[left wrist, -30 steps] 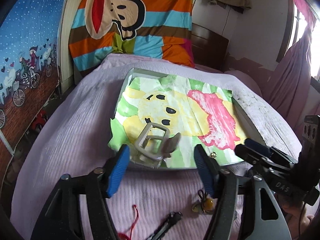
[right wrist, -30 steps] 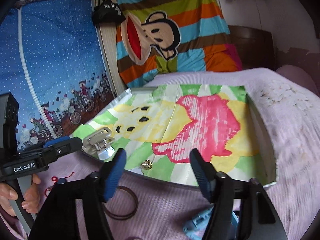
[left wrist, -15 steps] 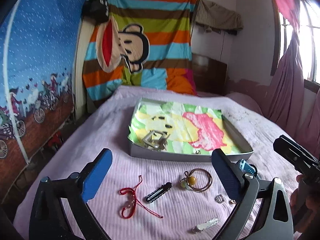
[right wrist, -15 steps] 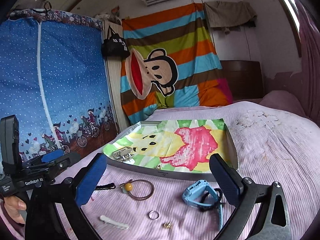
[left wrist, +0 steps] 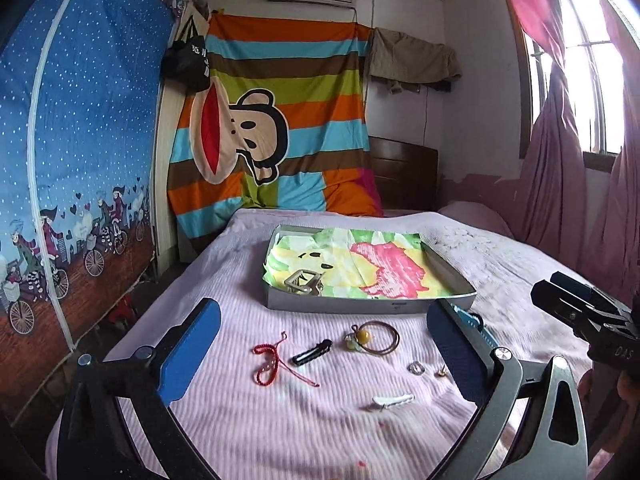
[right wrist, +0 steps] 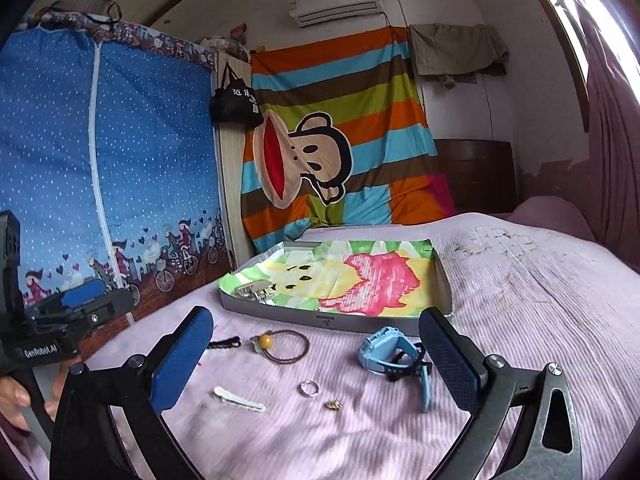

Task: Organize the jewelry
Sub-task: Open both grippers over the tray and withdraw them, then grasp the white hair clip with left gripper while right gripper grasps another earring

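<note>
**Both hand-held grippers gape over scattered jewelry**

Left wrist view, left to right: the left hand-held gripper point(left wrist: 320, 350) is spread wide, gripping nothing. Between its pads on the bed point(left wrist: 224, 432) lie a red cord bracelet point(left wrist: 272, 360), black hair clip point(left wrist: 312, 352), beaded hair tie point(left wrist: 374, 336), ring point(left wrist: 416, 368) and white clip point(left wrist: 394, 400). The lined tray point(left wrist: 360, 304), mid-frame, holds a grey claw clip point(left wrist: 303, 282). The right hand-held gripper point(right wrist: 320, 356) is likewise wide open, a blue watch point(right wrist: 390, 354) beside its right pad.

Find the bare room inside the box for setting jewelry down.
Inside the grey shallow box, the pink-and-yellow printed liner lies bare right of the silver metal hair claw at its near-left corner. Crowded: the bedspread before the box, around the brown hair tie.
</note>
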